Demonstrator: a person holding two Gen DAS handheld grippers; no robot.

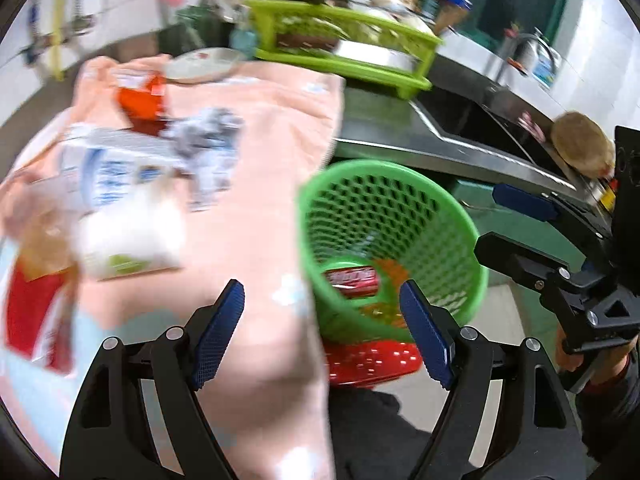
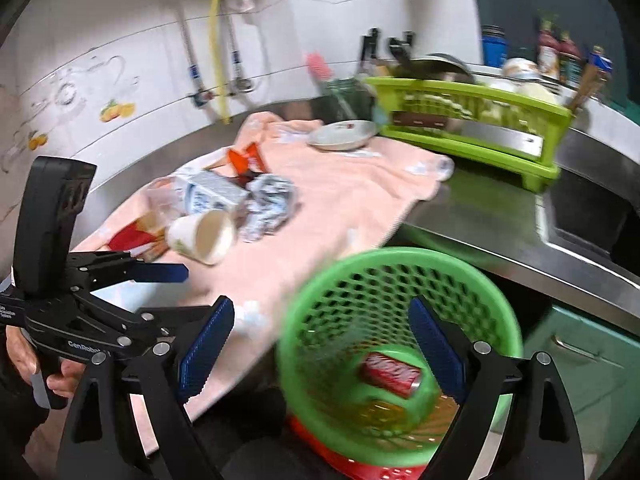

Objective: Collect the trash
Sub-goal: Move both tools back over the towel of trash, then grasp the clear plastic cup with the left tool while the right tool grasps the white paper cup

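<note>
Bright, even indoor light — heavy motion blur, fisheye bending at dark rounded edges, faint steel glare.

One basket (image 2: 400, 280), one cup (image 2: 202, 236), one plate (image 2: 342, 135).

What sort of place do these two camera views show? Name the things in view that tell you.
Most likely a home kitchen. A steel counter runs along a tiled wall and holds a sunken sink. A green dish rack with bowls and pans stands on it, and bottles line the back.
</note>
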